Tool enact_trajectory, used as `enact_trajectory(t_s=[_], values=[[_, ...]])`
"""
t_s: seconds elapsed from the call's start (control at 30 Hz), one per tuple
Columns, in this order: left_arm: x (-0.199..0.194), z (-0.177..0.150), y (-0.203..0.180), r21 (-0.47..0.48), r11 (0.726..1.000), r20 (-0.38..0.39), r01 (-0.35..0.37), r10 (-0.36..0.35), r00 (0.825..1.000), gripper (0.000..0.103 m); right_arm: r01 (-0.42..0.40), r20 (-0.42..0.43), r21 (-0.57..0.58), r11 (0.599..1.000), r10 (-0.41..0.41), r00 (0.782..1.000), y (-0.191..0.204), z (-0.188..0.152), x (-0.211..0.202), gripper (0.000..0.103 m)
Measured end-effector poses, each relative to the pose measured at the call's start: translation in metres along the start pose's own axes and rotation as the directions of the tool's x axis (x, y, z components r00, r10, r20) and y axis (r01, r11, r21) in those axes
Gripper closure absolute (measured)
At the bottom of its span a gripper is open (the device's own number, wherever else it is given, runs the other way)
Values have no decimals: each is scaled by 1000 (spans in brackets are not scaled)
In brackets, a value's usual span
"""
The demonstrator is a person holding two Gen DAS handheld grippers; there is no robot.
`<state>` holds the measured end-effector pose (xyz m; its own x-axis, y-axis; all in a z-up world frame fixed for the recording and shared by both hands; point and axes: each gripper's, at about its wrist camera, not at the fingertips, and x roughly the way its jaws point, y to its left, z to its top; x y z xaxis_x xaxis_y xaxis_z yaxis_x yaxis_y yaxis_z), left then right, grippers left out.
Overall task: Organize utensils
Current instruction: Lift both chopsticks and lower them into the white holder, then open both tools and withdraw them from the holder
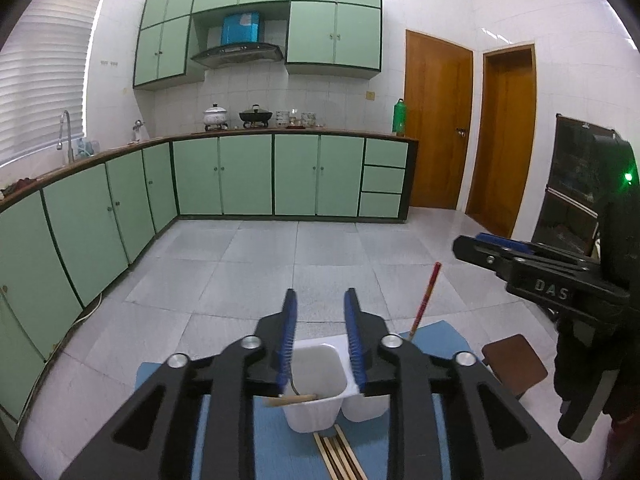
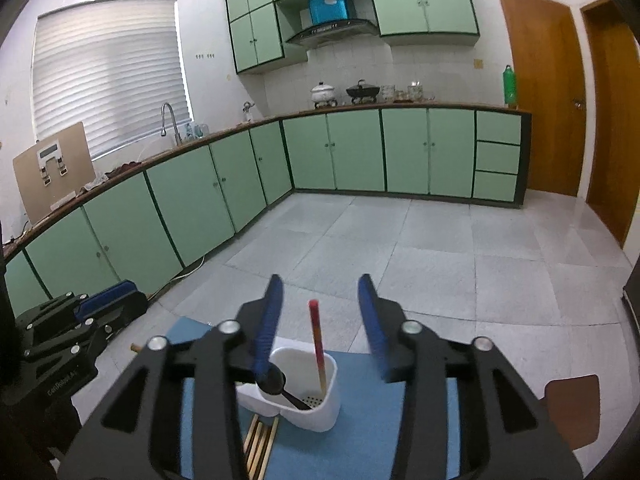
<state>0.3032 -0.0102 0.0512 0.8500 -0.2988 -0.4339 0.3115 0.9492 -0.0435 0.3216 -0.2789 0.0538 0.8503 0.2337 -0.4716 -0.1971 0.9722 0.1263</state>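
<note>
A white utensil holder (image 1: 316, 396) (image 2: 308, 408) with side-by-side compartments stands on a blue mat (image 1: 432, 340) (image 2: 360, 424). A red chopstick (image 1: 426, 300) (image 2: 317, 340) stands upright in it. A black spoon (image 2: 280, 386) leans in the same compartment. A wooden chopstick (image 1: 290, 400) lies across the holder's near rim. Several more wooden chopsticks (image 1: 340, 456) (image 2: 260, 444) lie on the mat in front. My left gripper (image 1: 321, 294) (image 2: 116, 300) hovers open over the holder, nothing between its pads. My right gripper (image 2: 320, 280) (image 1: 472, 244) is open, its pads well clear of the red chopstick on both sides.
A brown stool seat (image 1: 514, 364) (image 2: 572, 408) sits just right of the mat. A dark cabinet (image 1: 572, 184) stands at the far right. Beyond the mat lies tiled floor (image 1: 280, 264), ringed by green kitchen cabinets (image 1: 248, 176).
</note>
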Motion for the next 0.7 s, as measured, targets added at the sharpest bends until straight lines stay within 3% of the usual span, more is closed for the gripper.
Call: enact_trajectory(t_s=[0.03, 0.23, 0.33, 0.5, 0.7], values=[[-7, -1, 0, -4, 1000, 9, -1, 1, 1000, 71, 8, 9, -5, 1000, -8, 1000, 0, -2, -7, 46], [-46, -23, 1, -28, 999, 30, -21, 22, 999, 45, 27, 31, -52, 998, -26, 999, 8, -36, -54, 24], [-60, -47, 3, -57, 998, 11, -17, 17, 1000, 43, 18, 34, -62, 998, -16, 999, 15, -63, -75, 15], [-75, -92, 5, -86, 996, -42, -30, 27, 999, 33, -9, -8, -34, 999, 9, 1000, 19, -121, -97, 10], [-83, -152, 1, -69, 995, -143, -76, 66, 988, 32, 6, -86, 3, 1000, -6, 996, 26, -183, -102, 10]])
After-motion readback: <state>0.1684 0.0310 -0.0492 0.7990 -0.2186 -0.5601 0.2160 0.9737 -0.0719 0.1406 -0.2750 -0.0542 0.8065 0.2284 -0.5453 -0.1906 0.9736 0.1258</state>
